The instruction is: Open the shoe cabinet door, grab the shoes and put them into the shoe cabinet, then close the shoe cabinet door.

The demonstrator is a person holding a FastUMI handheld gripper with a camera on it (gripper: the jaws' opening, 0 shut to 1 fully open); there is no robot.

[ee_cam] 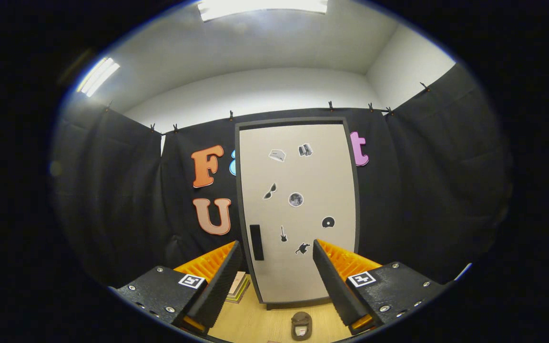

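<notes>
The shoe cabinet (298, 209) stands upright against the booth's black wall, well beyond my fingers. Its pale door is shut, with a dark frame and several small stickers on it. A black vertical handle (256, 242) sits low on the door's left side. On the wooden floor in front of the cabinet, low between my fingers, lies a dark brown shoe (301, 326). My gripper (277, 267) is open, its fingers spread wide with nothing between them.
A small stack of flat things like books (238, 288) lies on the floor at the cabinet's left foot, partly hidden by my left finger. Black cloth walls close in on both sides. Wooden floor (260, 324) lies between me and the cabinet.
</notes>
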